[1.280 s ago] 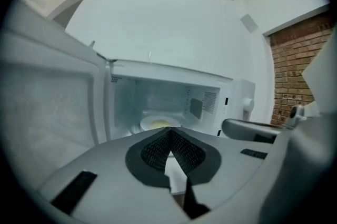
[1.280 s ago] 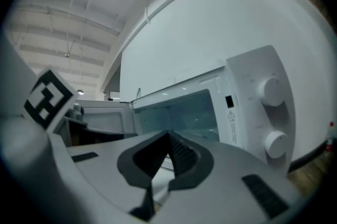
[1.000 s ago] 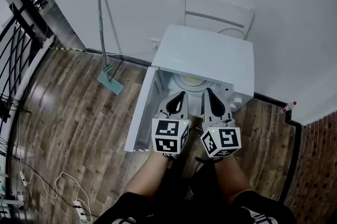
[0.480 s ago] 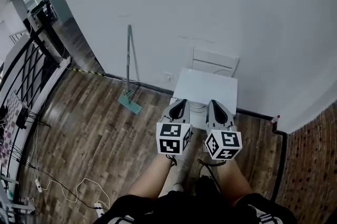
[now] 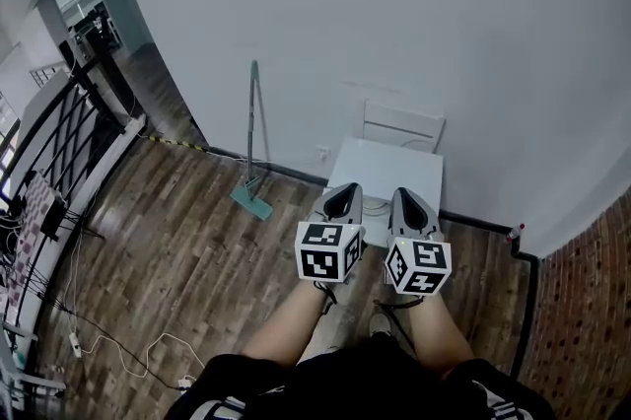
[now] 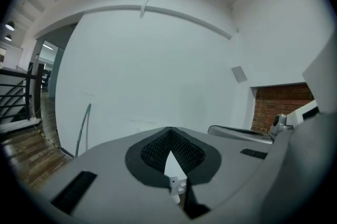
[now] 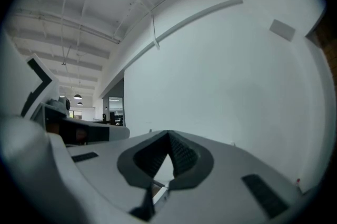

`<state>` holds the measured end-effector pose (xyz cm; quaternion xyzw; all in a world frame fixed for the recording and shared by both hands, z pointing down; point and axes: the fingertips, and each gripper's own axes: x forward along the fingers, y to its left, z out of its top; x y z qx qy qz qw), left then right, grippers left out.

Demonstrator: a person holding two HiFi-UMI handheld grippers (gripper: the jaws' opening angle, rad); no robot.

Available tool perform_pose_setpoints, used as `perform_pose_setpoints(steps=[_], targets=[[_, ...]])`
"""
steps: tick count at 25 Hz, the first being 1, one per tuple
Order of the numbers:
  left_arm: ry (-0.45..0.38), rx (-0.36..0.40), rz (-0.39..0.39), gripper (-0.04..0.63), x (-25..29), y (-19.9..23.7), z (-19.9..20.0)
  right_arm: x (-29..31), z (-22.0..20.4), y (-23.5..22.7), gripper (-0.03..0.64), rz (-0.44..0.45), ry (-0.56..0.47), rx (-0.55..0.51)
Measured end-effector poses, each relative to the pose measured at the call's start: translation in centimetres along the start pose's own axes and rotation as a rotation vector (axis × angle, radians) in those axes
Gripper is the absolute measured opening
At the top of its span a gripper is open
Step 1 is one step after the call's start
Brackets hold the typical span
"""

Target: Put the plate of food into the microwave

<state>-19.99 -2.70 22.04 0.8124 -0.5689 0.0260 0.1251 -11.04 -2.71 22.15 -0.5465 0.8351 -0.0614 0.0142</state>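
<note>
1. White microwave (image 5: 389, 172) sits on the floor at frame centre. The plate (image 5: 375, 207) looks to be just inside its front, but it's mostly hidden, so I can't confirm.
2. Left gripper (image 6: 169, 131) and right gripper (image 7: 168, 134): fingers together, empty, held well above it.
3. Risk: the door can't be seen. If it's open, a foot could clip it and jolt the plate.
4. Mop (image 5: 252, 152) left of centre: could be knocked over.

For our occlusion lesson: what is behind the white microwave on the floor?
A white chair stands behind the microwave, against the wall. The chair's lower part is covered by the microwave.
</note>
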Motion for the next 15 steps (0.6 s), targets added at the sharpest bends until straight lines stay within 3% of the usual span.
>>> perform_pose_setpoints(steps=[7,15], targets=[[-0.032,0.011,0.044,-0.002,2.6,-1.1,1.5,1.6,2.2,-2.6,0.008,0.026,-0.046,-0.085],[-0.029,0.001,0.076,-0.002,6.8,-2.4,1.9,4.1,3.0,-6.4,0.008,0.075,-0.055,-0.065]])
